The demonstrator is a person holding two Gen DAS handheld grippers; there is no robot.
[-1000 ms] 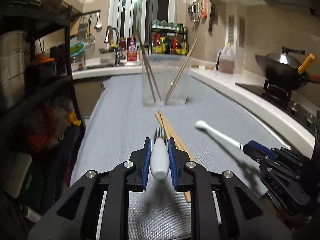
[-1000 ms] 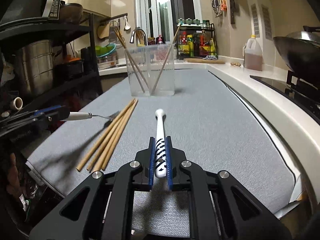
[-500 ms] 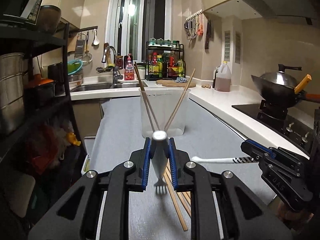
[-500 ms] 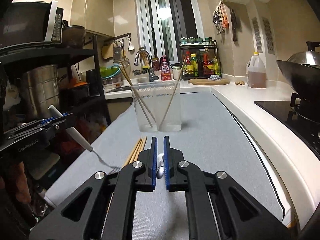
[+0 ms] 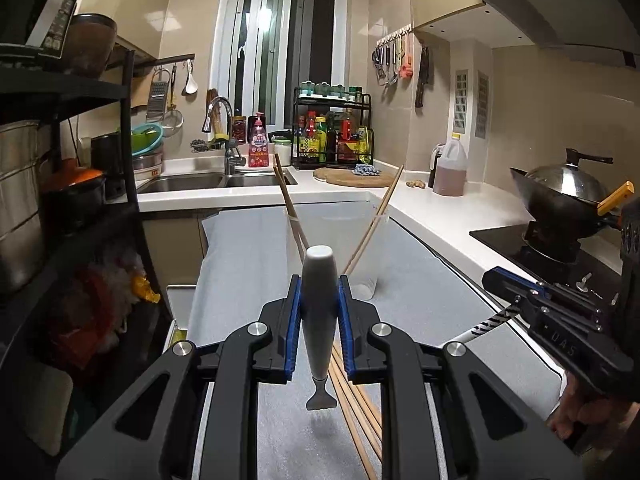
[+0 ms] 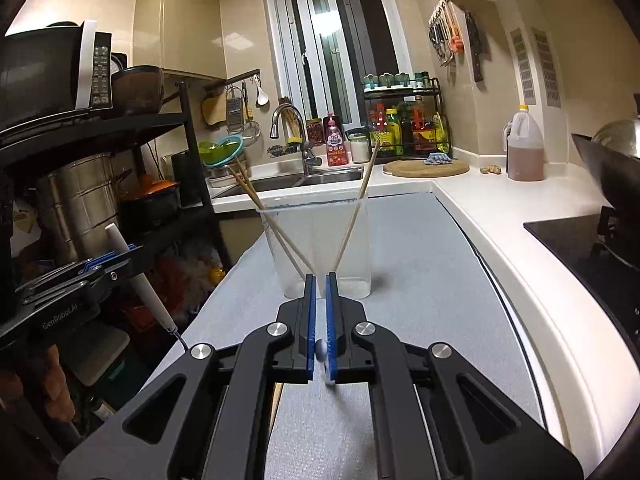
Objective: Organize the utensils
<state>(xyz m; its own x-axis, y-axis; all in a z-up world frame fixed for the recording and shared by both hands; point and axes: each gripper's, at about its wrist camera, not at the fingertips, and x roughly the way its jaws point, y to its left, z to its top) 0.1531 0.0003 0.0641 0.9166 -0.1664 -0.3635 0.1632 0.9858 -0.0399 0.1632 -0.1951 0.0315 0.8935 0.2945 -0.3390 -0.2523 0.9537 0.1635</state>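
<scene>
My left gripper [image 5: 319,284] is shut on a white-handled fork [image 5: 319,312], held upright with the tines hanging down above the grey mat [image 5: 248,248]. It also shows in the right wrist view [image 6: 140,280]. My right gripper [image 6: 320,280] is shut on a white utensil with a black-striped handle [image 5: 486,324], hanging down; only its end [image 6: 321,346] shows between the pads. A clear plastic container [image 6: 320,248] stands ahead on the mat with three wooden chopsticks [image 6: 352,216] leaning inside. Several loose chopsticks [image 5: 360,404] lie on the mat under my left gripper.
A black shelf rack [image 6: 120,152] with pots stands on the left. A sink [image 5: 216,180] and spice rack [image 5: 332,136] are at the back. A wok [image 5: 568,192] sits on the stove on the right, beside the white counter edge [image 6: 520,248].
Both grippers have lifted their utensils off the mat and tipped them to hang downward. Both have risen and moved toward the container.
</scene>
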